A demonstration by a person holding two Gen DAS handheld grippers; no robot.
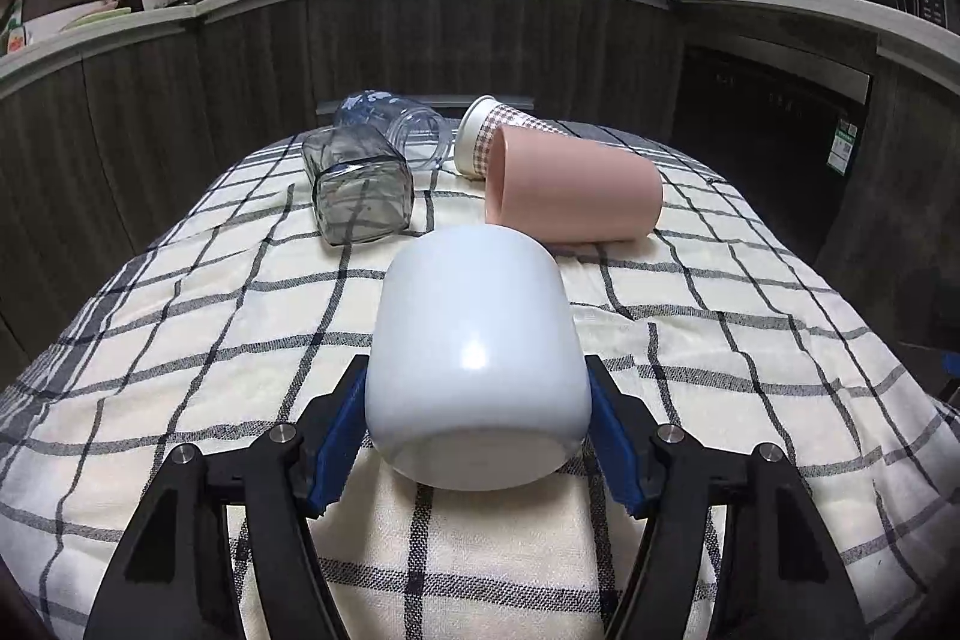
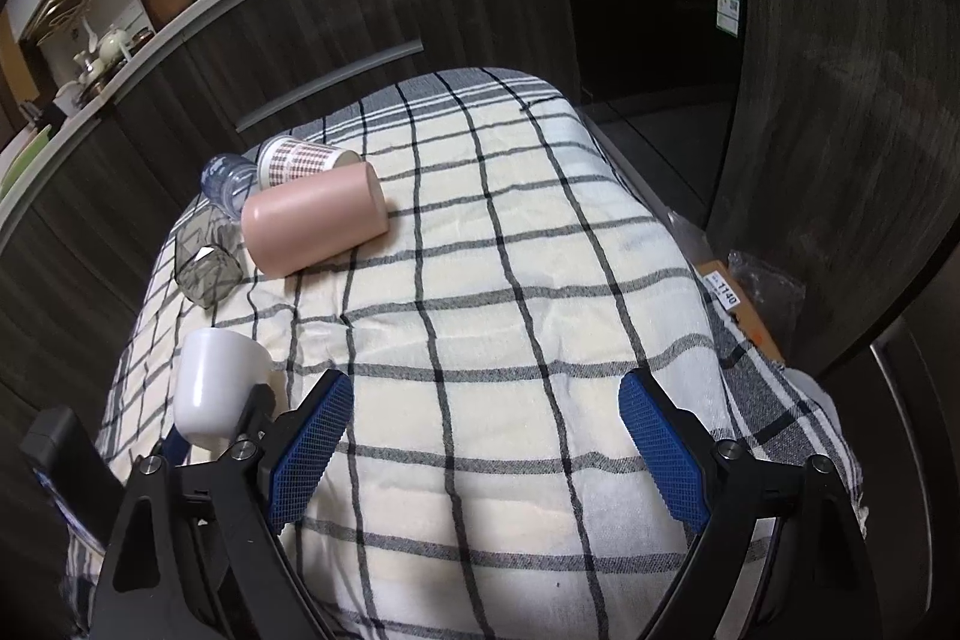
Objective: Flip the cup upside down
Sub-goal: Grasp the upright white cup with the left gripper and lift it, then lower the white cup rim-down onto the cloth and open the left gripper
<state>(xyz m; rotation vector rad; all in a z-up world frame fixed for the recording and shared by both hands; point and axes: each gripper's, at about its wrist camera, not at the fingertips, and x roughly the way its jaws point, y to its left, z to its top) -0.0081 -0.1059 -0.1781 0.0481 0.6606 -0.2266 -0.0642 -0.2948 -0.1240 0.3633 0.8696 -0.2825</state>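
Note:
A white cup [image 1: 474, 352] sits between the blue pads of my left gripper [image 1: 477, 400], which is shut on it. The cup's base faces the camera and its mouth points away, tilted over the checked cloth. In the right wrist view the same white cup [image 2: 216, 382] shows at the lower left, held by the left gripper. My right gripper [image 2: 486, 412] is open and empty above the cloth's near part.
A pink cup [image 1: 576, 187], a checked paper cup [image 1: 486, 133], a grey square glass [image 1: 357, 187] and a clear plastic bottle [image 1: 396, 124] lie on their sides at the far end of the checked cloth [image 1: 180, 340]. Dark cabinets stand behind. A box [image 2: 738, 304] lies right of the table.

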